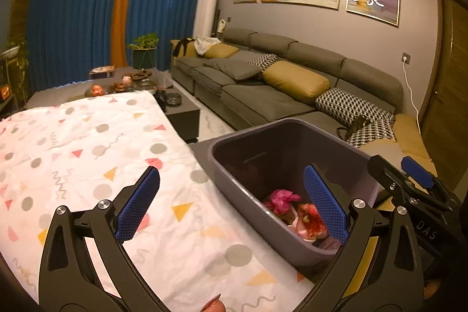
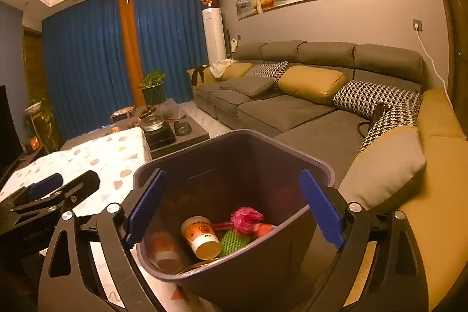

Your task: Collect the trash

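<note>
My right gripper [image 2: 234, 206] stands with its blue-padded jaws spread as wide as they go, holding nothing, poised right over the mouth of the dark grey plastic bin [image 2: 318, 165]. I judge it sits there because this is the drop spot: anything let go here falls straight in. My left gripper [image 1: 231, 206] is just as wide and equally empty, straddling the bin's near left rim [image 1: 234, 183], one pad over the tablecloth and one over the bin's inside.

The trash lies at the bottom of the bin: a white paper cup with an orange print [image 2: 200, 236] on its side, a green foam net sleeve [image 2: 234, 241] to its right, a crumpled pink wrapper [image 2: 245, 220] beyond that, and a red scrap [image 2: 263, 228] beside it.

The bin stands at the right edge of the table, touching the white cloth with coloured dots and triangles [image 1: 87, 142], close enough for either hand. The cloth looks bare of litter. To the far right runs the grey sofa [image 2: 292, 107].
</note>
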